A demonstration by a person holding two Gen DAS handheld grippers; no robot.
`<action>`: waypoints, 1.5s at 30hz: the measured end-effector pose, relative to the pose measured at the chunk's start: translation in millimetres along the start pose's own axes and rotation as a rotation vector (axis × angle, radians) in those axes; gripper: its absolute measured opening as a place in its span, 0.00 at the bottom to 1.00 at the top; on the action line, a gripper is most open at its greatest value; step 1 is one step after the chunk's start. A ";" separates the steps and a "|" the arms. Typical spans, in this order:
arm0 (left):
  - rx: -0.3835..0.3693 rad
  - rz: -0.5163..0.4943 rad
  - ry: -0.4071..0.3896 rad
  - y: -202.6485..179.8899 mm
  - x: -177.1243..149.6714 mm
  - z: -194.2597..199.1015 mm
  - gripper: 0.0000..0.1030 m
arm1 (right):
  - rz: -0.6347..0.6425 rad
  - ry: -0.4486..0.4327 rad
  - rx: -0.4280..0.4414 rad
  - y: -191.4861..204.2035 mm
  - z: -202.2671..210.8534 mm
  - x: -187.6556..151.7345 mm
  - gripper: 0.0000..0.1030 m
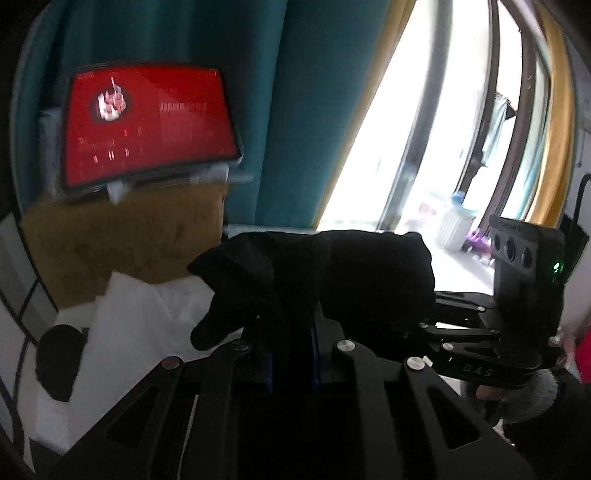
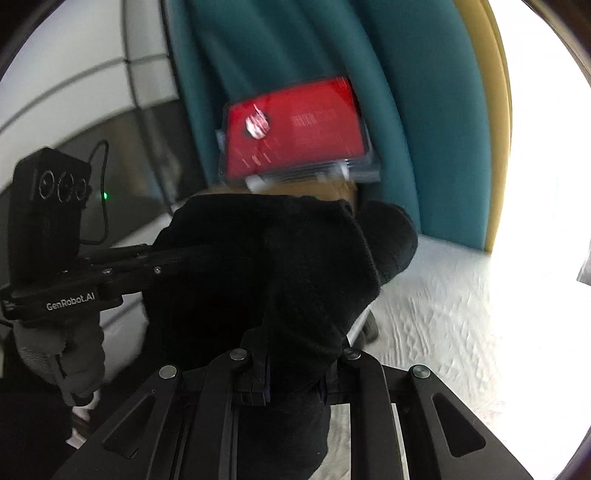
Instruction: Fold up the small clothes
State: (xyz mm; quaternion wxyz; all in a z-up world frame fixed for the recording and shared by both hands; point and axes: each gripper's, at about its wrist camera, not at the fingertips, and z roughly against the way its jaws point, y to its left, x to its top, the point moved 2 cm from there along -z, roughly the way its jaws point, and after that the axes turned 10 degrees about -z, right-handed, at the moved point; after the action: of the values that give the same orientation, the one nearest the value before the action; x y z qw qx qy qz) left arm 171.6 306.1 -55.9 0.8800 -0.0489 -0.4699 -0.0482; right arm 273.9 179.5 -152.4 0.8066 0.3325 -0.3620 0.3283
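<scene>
**Both grippers carrying one black garment**

My left gripper (image 1: 291,325) is clamped on a bunched edge of the black garment (image 1: 332,266); my right gripper (image 2: 295,354) pinches another part of the same cloth, so it hangs between them, off the surface. To do this step well, I judge I should keep both grips firm, draw the hands apart until the cloth is taut, then lower it flat before folding; slack now would leave wrinkles. Below lies a white textured cover (image 2: 443,314); the pictures are blurred. Behind hang teal curtains (image 1: 184,33); a red screen (image 1: 147,122) sits on a brown box (image 1: 110,243); bright windows (image 1: 424,110) stand to one side.
</scene>
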 end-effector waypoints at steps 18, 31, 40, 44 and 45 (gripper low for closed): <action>0.045 0.126 0.226 45.0 -26.4 -73.0 0.19 | -0.005 0.110 -0.029 -5.3 -54.4 1.8 0.21; 0.094 0.160 0.284 49.6 -33.7 -74.4 0.41 | -0.089 0.131 -0.063 -28.9 -59.6 -1.6 0.62; 0.255 0.110 0.151 19.2 -20.2 -9.7 0.88 | -0.109 0.091 -0.185 -48.8 -10.7 -11.4 0.91; 0.304 0.070 0.069 -14.8 -12.0 24.3 0.88 | -0.092 0.080 -0.230 -47.5 20.7 -23.6 0.91; 0.297 0.077 0.043 -23.0 -11.1 34.2 0.88 | -0.091 0.079 -0.239 -47.5 25.6 -26.7 0.91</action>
State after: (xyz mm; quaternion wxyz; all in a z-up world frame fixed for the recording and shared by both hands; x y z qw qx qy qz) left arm 134.3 288.2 -45.2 0.8885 0.0650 -0.4509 0.0549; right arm 287.1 125.3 -174.8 0.8680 0.2370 -0.3511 0.2590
